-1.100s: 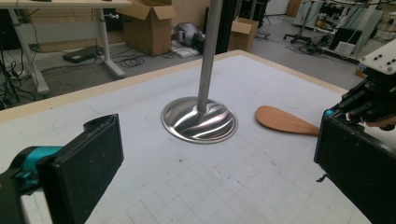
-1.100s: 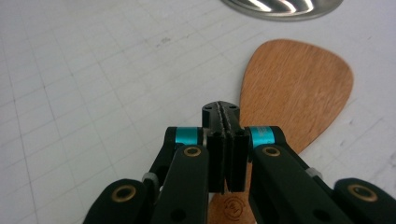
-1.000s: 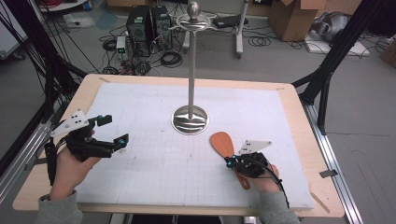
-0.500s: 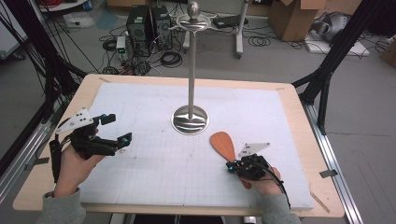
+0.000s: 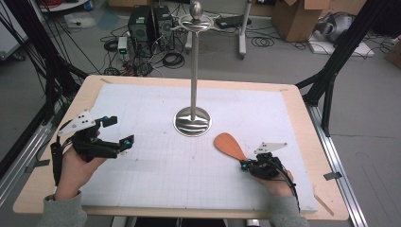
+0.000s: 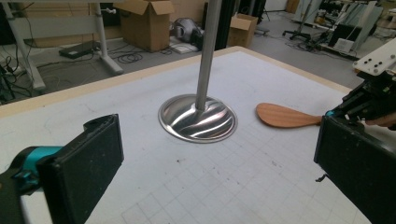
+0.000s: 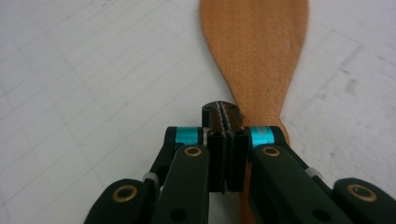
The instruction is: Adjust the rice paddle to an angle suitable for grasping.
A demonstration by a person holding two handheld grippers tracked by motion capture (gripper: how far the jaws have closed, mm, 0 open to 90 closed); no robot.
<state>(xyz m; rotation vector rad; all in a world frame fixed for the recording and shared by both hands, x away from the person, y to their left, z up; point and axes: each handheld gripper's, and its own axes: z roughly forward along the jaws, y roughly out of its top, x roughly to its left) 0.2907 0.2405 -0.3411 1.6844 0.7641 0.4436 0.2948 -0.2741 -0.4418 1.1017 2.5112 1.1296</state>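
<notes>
- While my right gripper [image 5: 247, 163] sits low over the mat, its jaws are pressed together pad to pad, and in the right gripper view [image 7: 225, 122] the wooden spatula [image 7: 254, 56] lies beneath and just beyond them; I cannot tell whether the handle is pinched or merely under the tips.
- One wooden spatula [image 5: 229, 146] is on the table, flat on the white gridded mat [image 5: 156, 175], right of centre on my near side, its broad blade pointing away toward the stand.
- One metal stand [image 5: 194, 71] rises upright from a round, shiny base [image 5: 192, 121] at the mat's middle, near the blade's tip but apart from it; two curved arms and a ball top it.
- My left gripper [image 5: 113, 135] hovers over the mat's left side, well apart from the spatula, jaws spread wide with nothing between them; its own view [image 6: 210, 154] looks past both pads to the base [image 6: 197, 119], the spatula [image 6: 285, 115] and my other gripper beyond.
- One mat covers most of the wooden table [image 5: 302, 109].
- Between the two grippers, nothing lies on the mat; the stand's base is the closest obstacle to the blade.
- Beyond the table: cardboard boxes [image 5: 293, 19], cables and computer cases [image 5: 146, 23] on the floor.
</notes>
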